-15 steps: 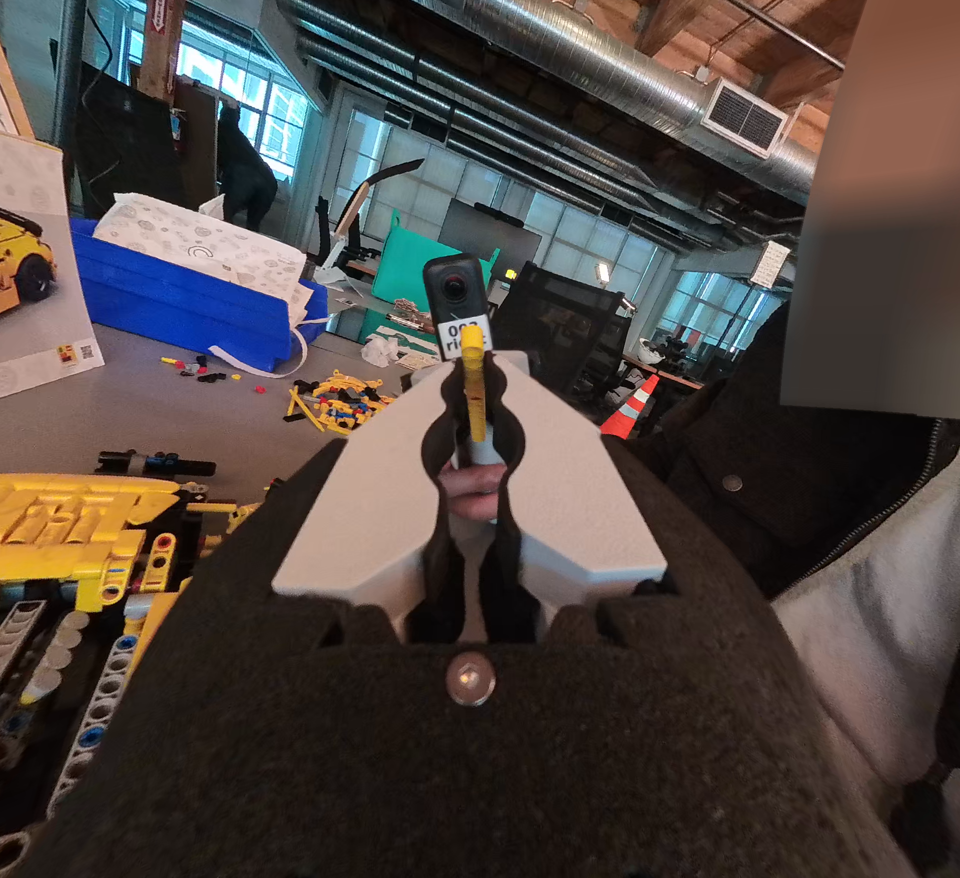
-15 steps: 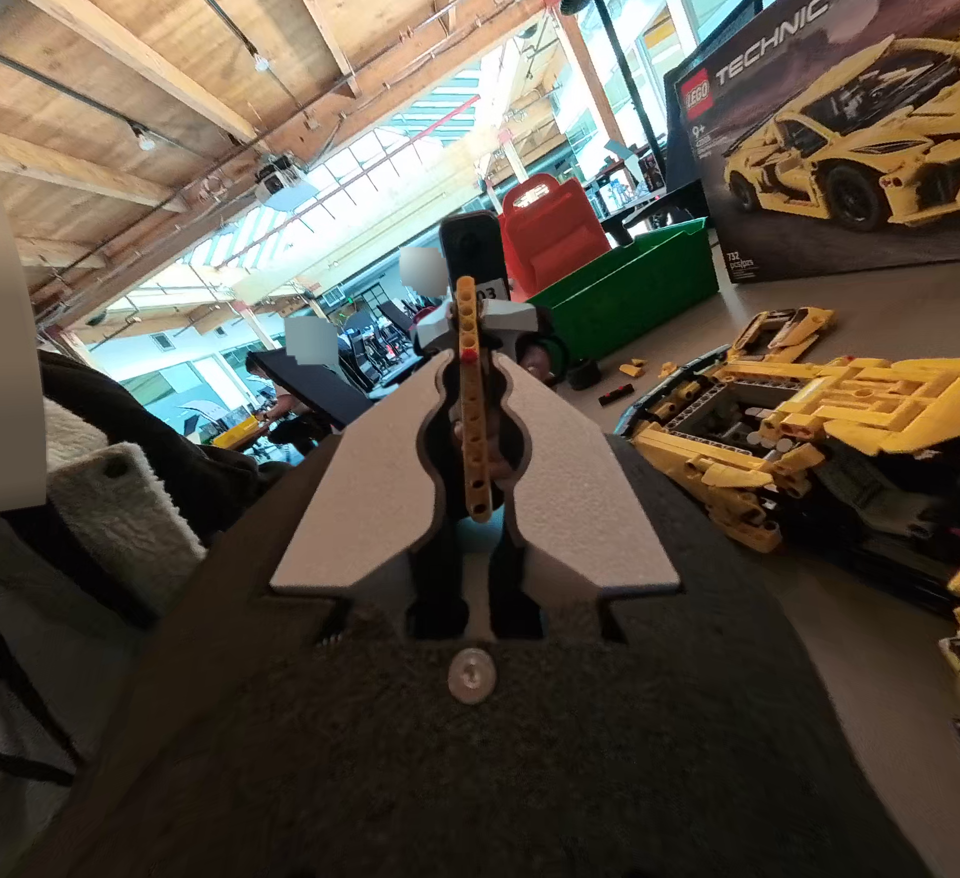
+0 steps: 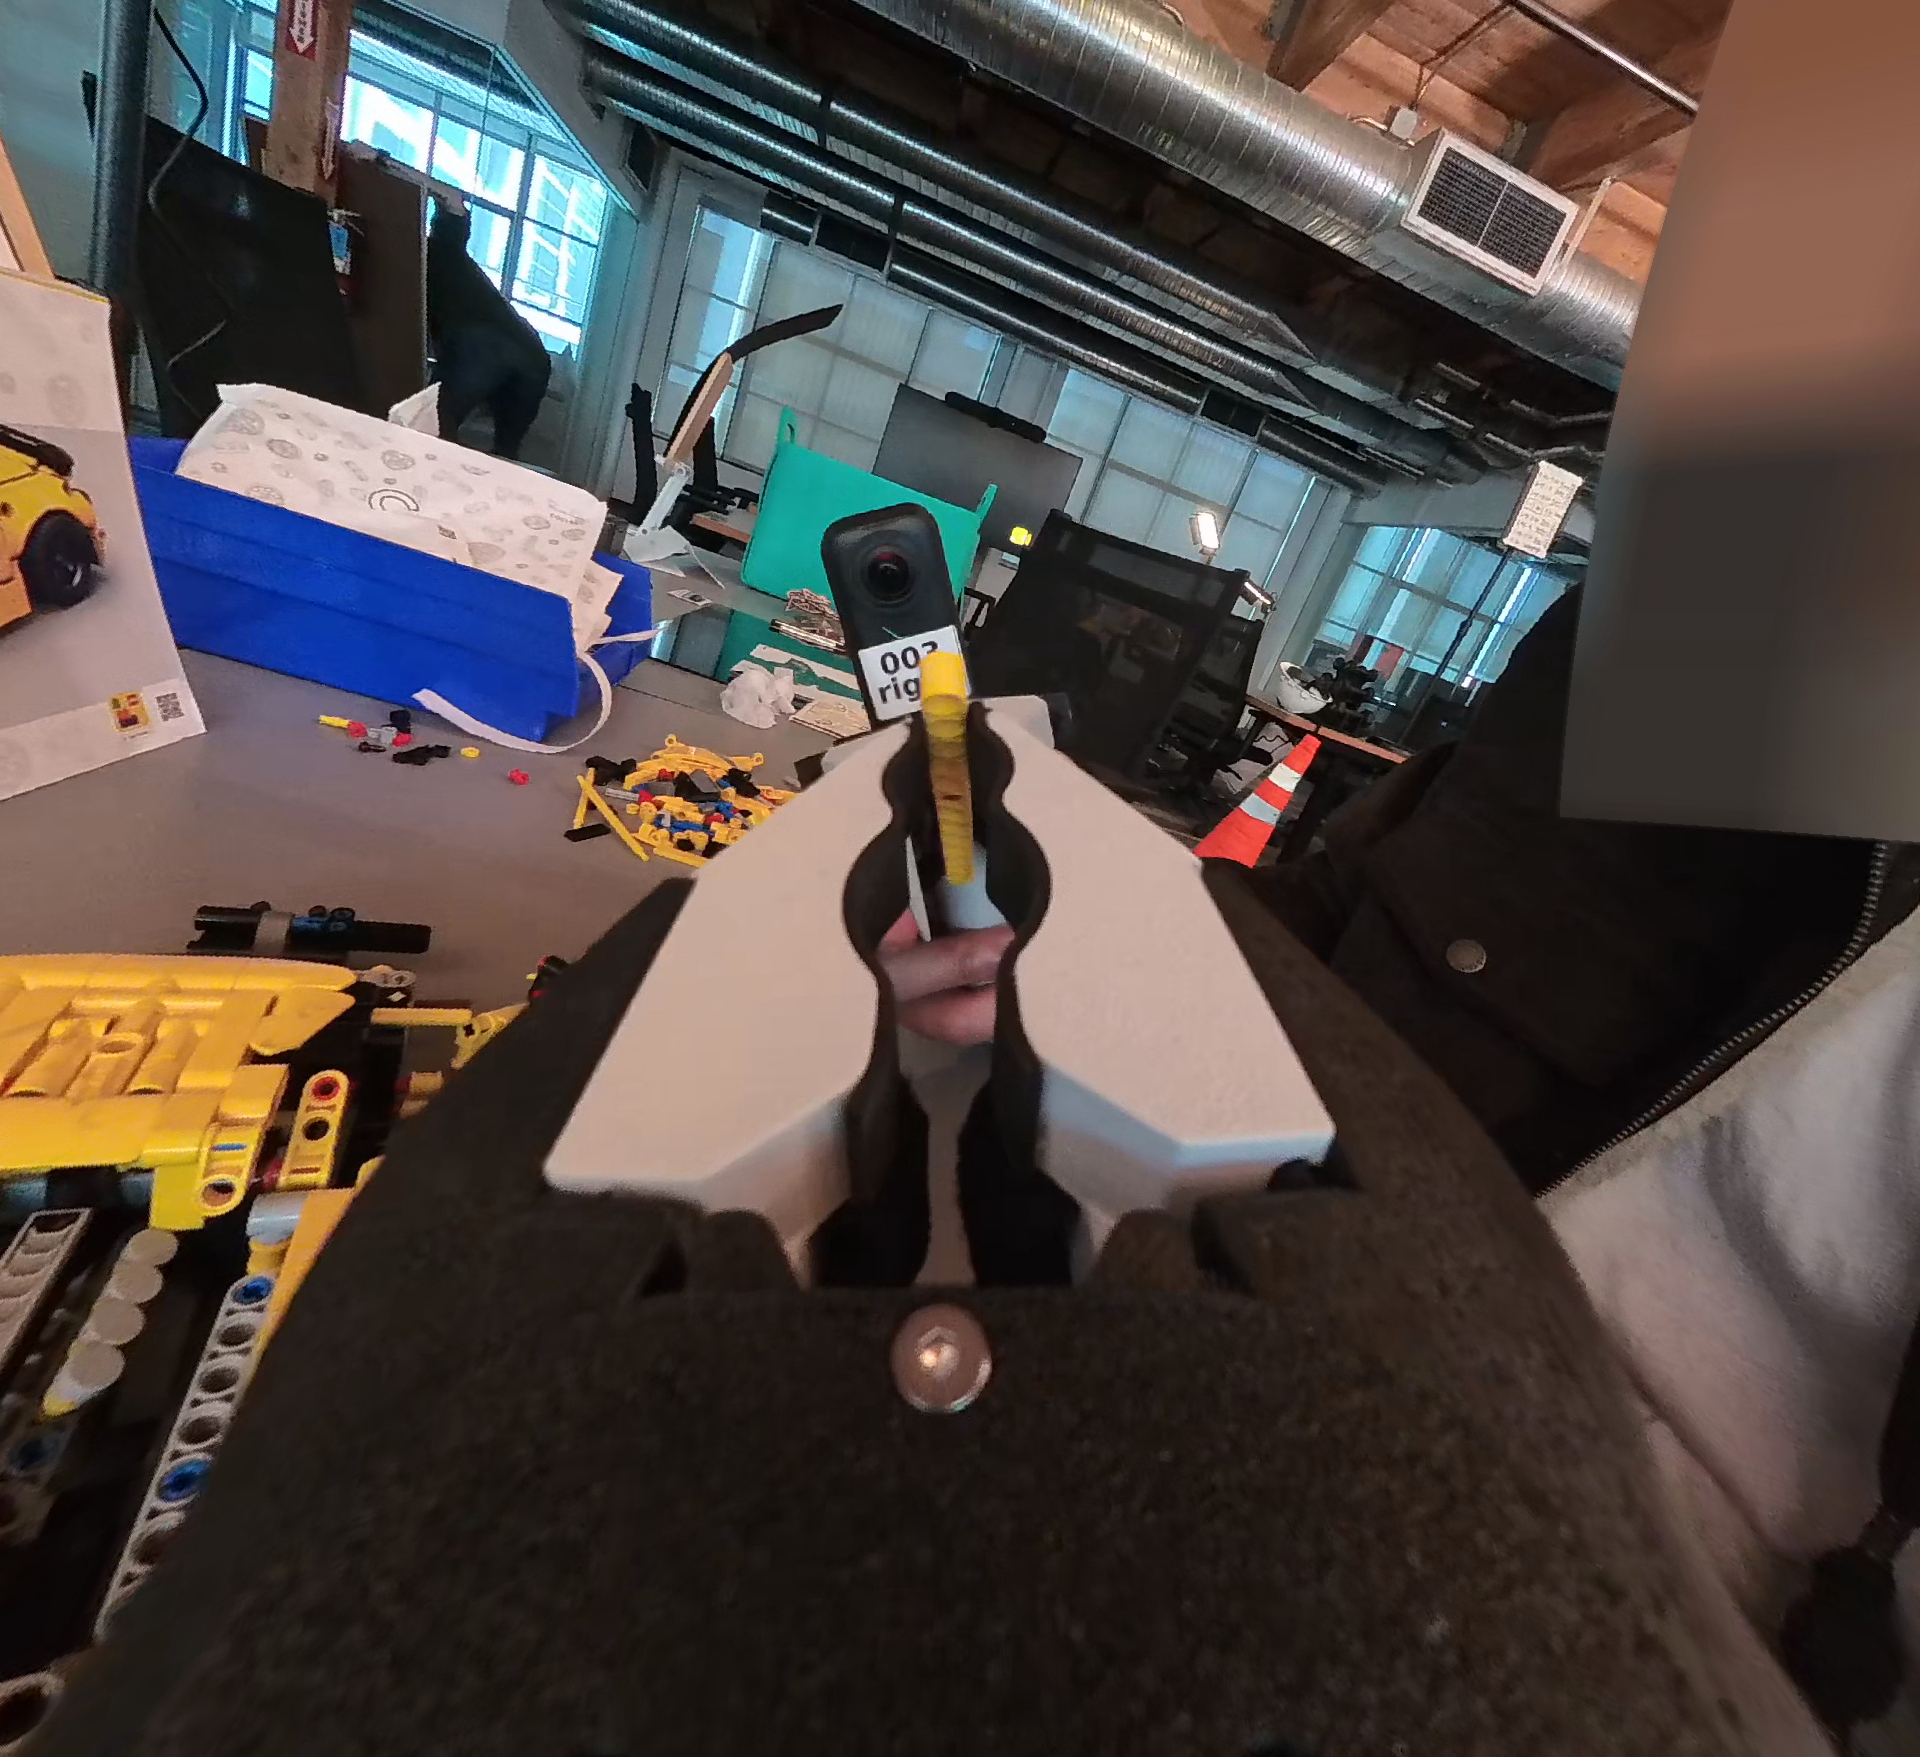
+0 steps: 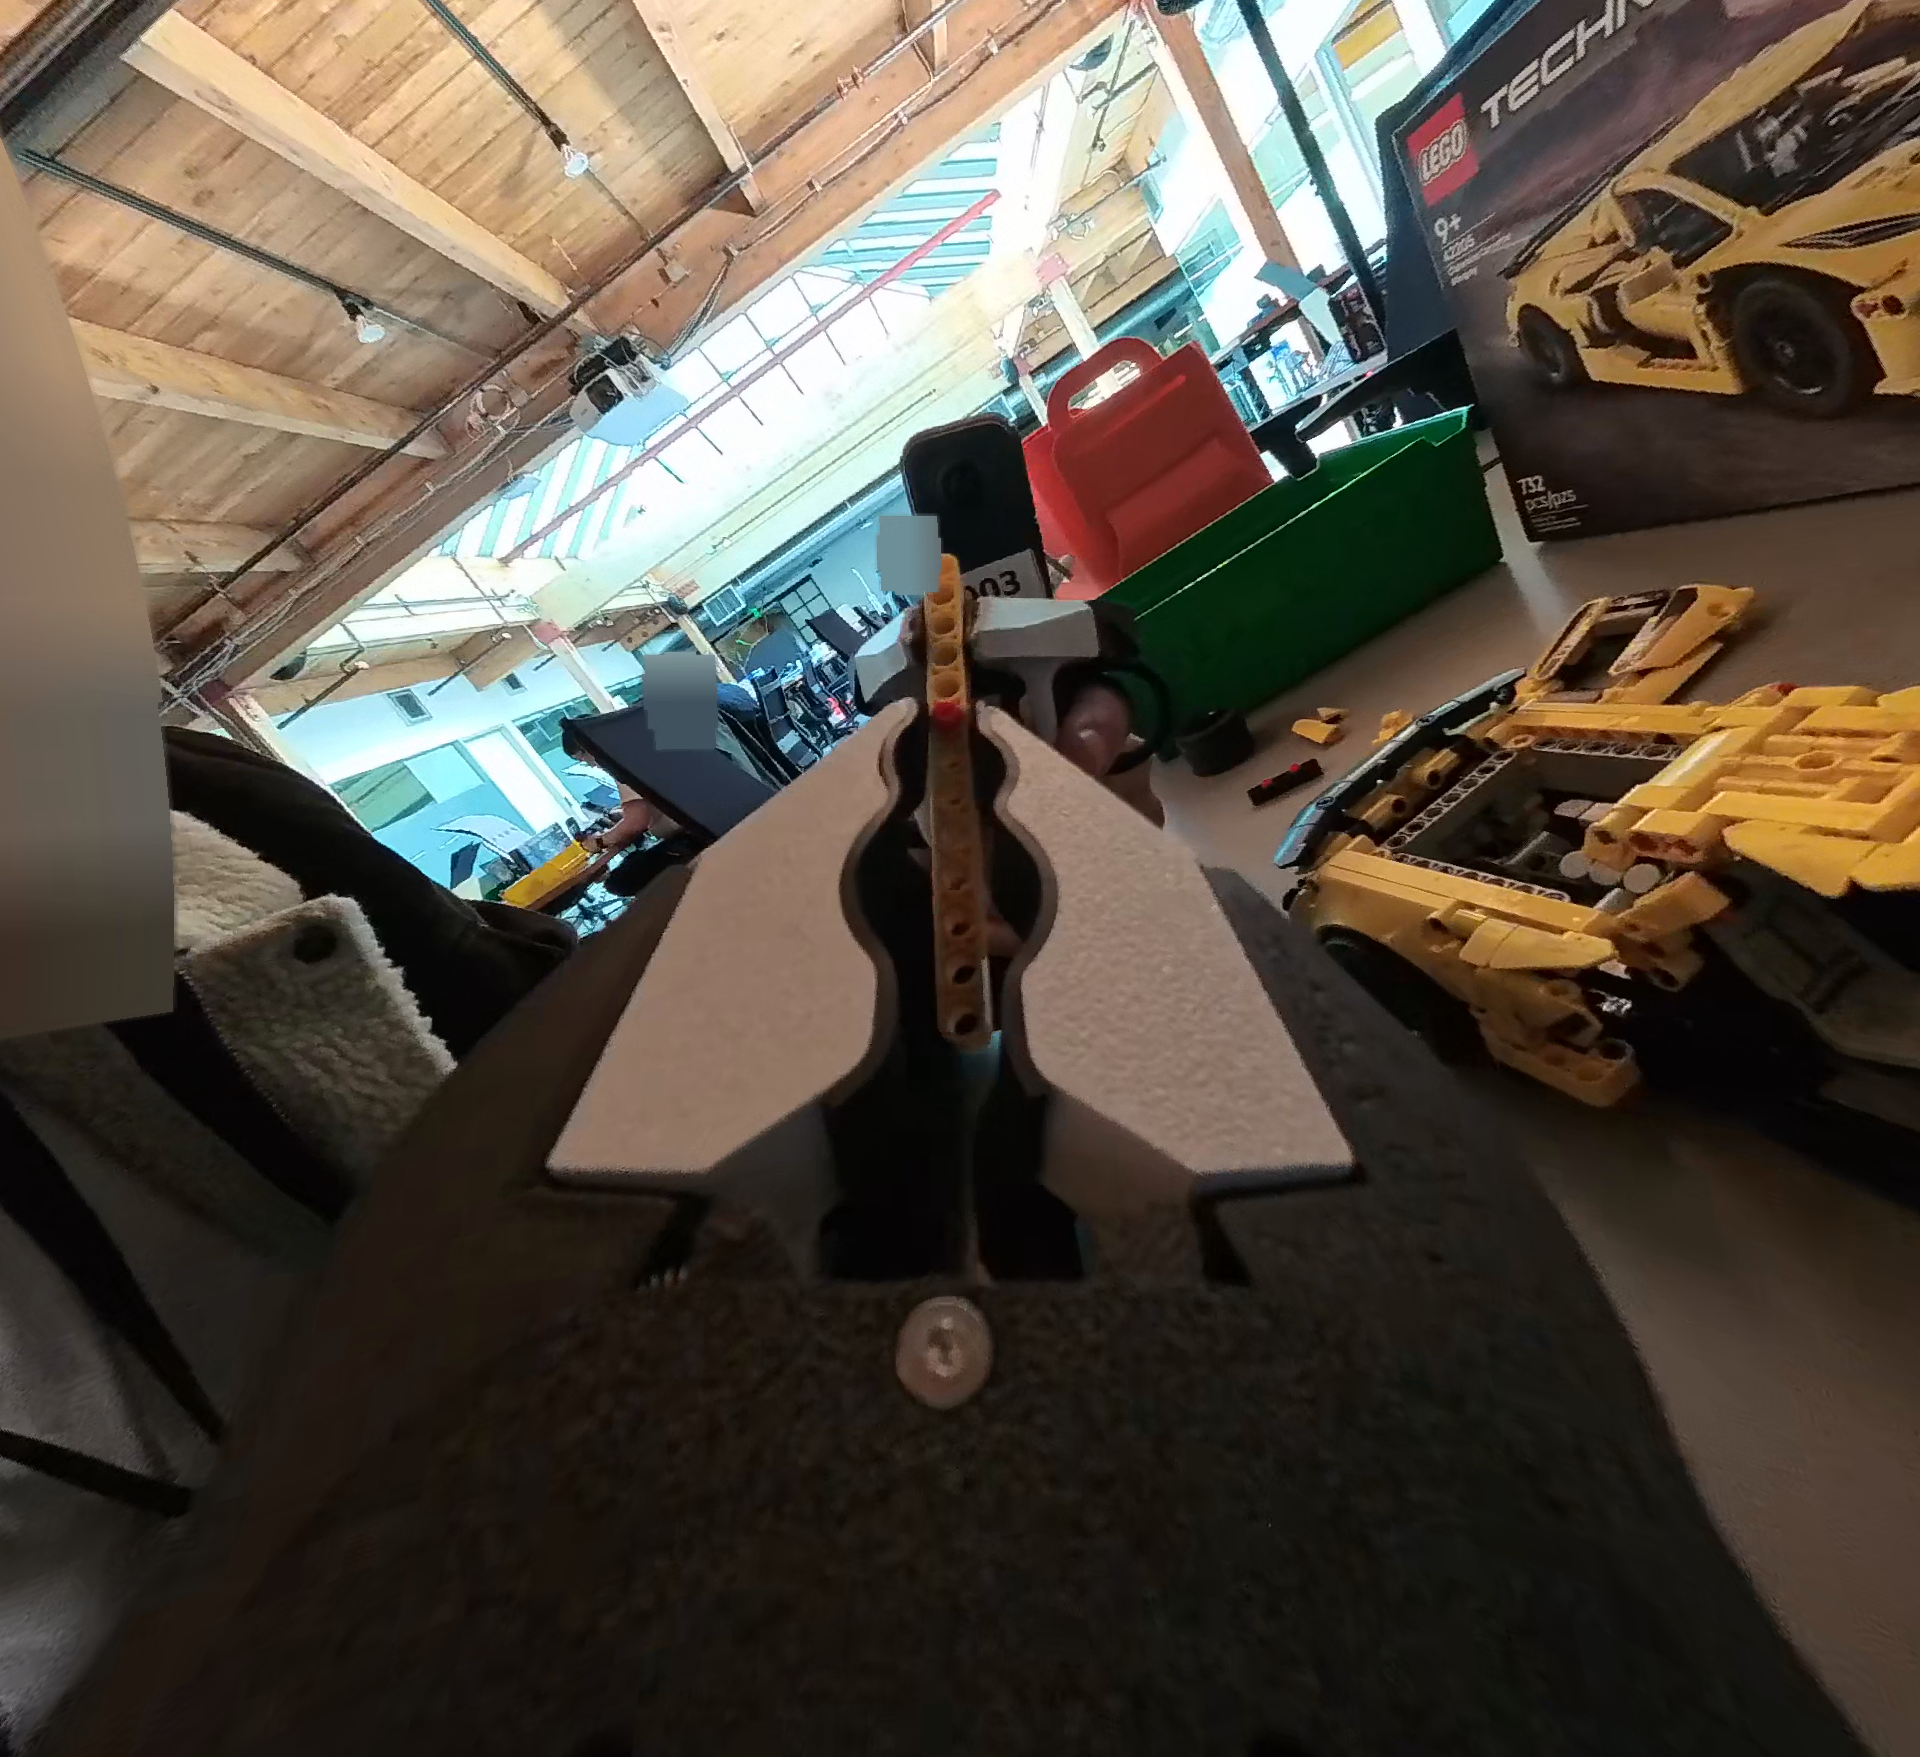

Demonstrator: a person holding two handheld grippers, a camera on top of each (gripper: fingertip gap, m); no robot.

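Above the grey table [image 3: 260, 824], well clear of the half-built yellow car model [image 4: 1621, 834], the two grippers face each other with one yellow beam [image 4: 956, 834] between them. The right gripper [image 4: 951, 731] has its white fingers [image 4: 1132, 959] pressed together on the beam, which stands upright in the slot — a long, thin studless bar with a row of round holes and a small red pin [image 4: 943, 715] near the tips. Held by its lower half, its upper end stays free, where the left gripper [image 3: 951, 731] meets it; in the left wrist view the same beam shows edge-on, narrow and bright yellow, with those fingers closed on it too. Gripped from both ends, the bar likely cannot twist.

Beyond the car model stand a green bin [image 4: 1320, 544] and the printed box [image 4: 1683, 232]. On the model's far side in the left wrist view lie loose yellow pieces [image 3: 675, 798] and a blue bin [image 3: 343, 606].
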